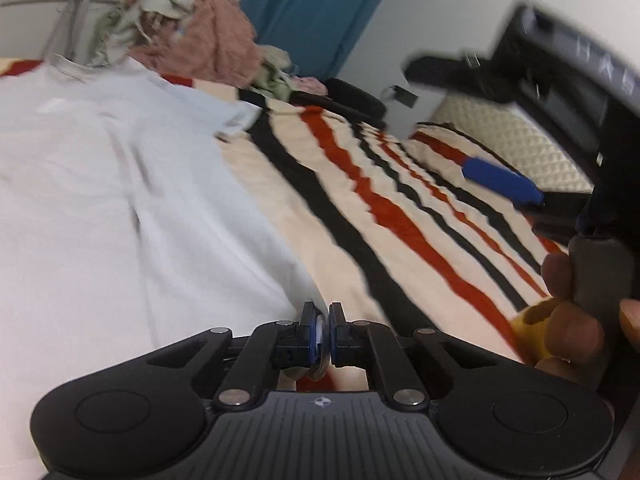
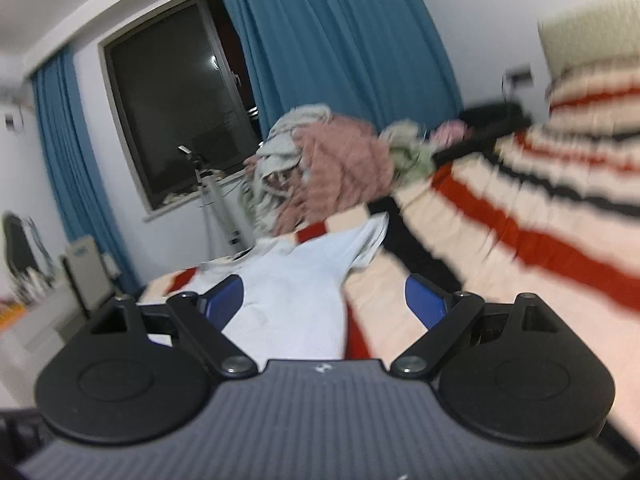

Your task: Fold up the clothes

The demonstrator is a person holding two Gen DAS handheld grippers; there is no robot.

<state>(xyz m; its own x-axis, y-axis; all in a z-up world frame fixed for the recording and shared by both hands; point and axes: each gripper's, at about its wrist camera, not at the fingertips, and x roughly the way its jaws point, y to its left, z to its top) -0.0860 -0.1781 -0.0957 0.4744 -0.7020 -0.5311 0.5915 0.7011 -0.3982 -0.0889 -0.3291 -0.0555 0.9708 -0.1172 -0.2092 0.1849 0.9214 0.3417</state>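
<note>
Striped bed blanket (image 1: 400, 208) w/ white shirt (image 1: 120, 200) spread flat on it, laundry heap (image 1: 208, 36) behind: left tongs (image 1: 322, 330) pinched on shirt's near edge, prob. to lift for a fold, right tongs (image 2: 324, 300) wide apart, holding nothing, over shirt.

Lighting: even indoor light, moderately bright, source not visible; shadows soft and faint. Window (image 2: 180, 92) dark, one small bright reflection on the glass. White shirt (image 1: 120, 184) near overexposed, folds barely legible. Blur: strong motion smear on the striped blanket (image 1: 380, 200), clothes pile (image 2: 336, 168) and right tongs (image 1: 480, 120) in the left view; each camera's own tongs stay sharp. Distortion: heavy fisheye bending; dark vignette at the corners.
</note>
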